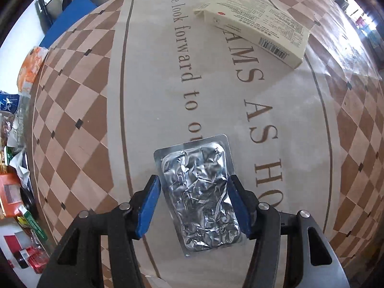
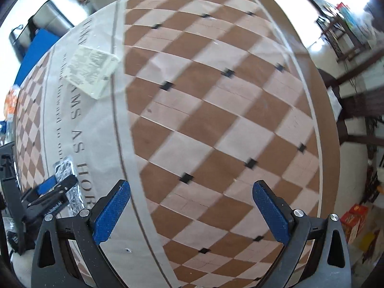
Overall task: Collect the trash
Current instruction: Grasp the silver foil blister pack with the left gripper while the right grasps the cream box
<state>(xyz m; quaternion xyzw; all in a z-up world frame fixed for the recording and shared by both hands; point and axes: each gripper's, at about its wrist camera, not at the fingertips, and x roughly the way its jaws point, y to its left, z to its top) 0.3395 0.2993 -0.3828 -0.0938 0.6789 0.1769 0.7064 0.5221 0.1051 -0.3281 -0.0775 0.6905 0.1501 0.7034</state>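
A crumpled silver foil blister pack lies on the checkered tablecloth between the blue pads of my left gripper. The right pad touches its edge; a small gap shows at the left pad, so the jaws stand around it, not clamped. A cream cardboard box with printed text and a barcode lies farther ahead. In the right wrist view my right gripper is wide open and empty over bare checkered cloth. That view also shows the box far left, and the blister pack with the left gripper around it.
A heap of colourful wrappers and packets sits off the table's left edge. A blue panel and a black frame stand behind the table. The table's right edge drops to a floor with red boxes and dark furniture.
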